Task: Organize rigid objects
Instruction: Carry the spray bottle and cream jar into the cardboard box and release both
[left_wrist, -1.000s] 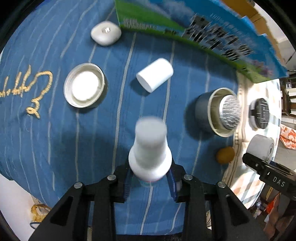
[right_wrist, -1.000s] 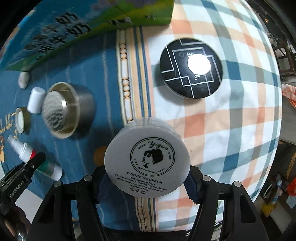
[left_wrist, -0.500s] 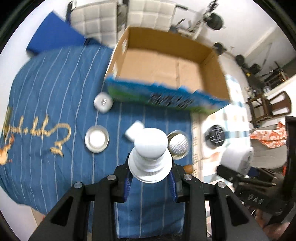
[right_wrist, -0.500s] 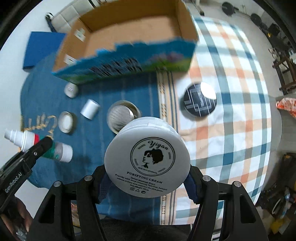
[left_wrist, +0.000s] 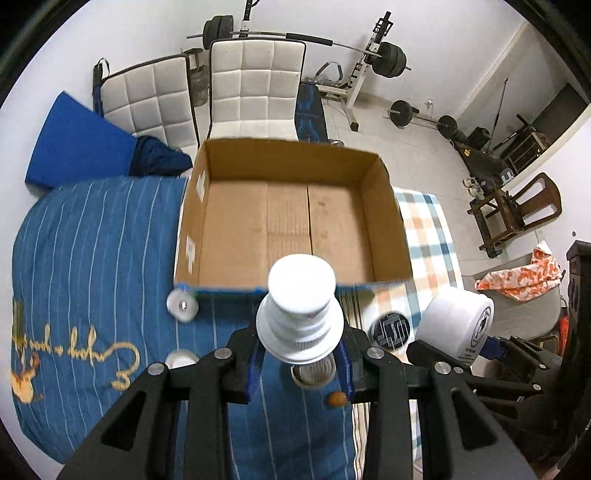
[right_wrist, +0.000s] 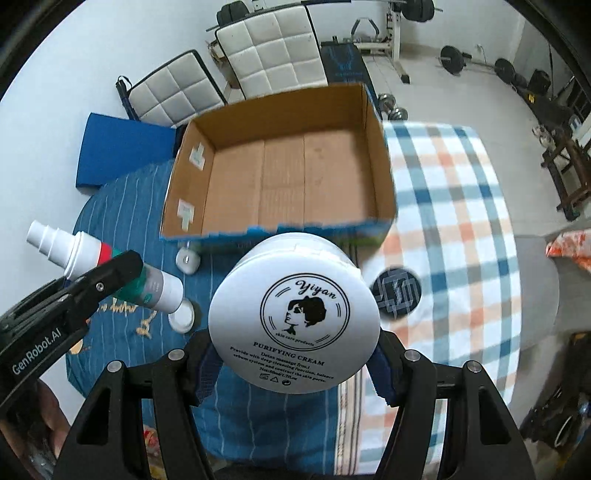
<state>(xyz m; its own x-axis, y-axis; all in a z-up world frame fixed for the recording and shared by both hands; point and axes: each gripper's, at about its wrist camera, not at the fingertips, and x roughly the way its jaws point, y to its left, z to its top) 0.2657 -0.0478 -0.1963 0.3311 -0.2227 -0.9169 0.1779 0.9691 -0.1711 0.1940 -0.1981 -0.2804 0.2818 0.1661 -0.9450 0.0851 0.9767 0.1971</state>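
Blue striped cloth (left_wrist: 92, 258) and plaid cloth (right_wrist: 461, 206) cover the desk, with white chairs (left_wrist: 255, 92) and gym weights behind. Cardboard box (left_wrist: 291, 210) stands open in the middle. Left claw (left_wrist: 300, 363) grips a white spray bottle (left_wrist: 300, 314), held above the box's near wall. Right claw (right_wrist: 294, 363) grips a white cream jar (right_wrist: 295, 314), also raised before that wall. Near the box's front lie a white pebble-shaped case (left_wrist: 181, 304), a black round lid (right_wrist: 396, 293) and a small open tin (right_wrist: 183, 315).
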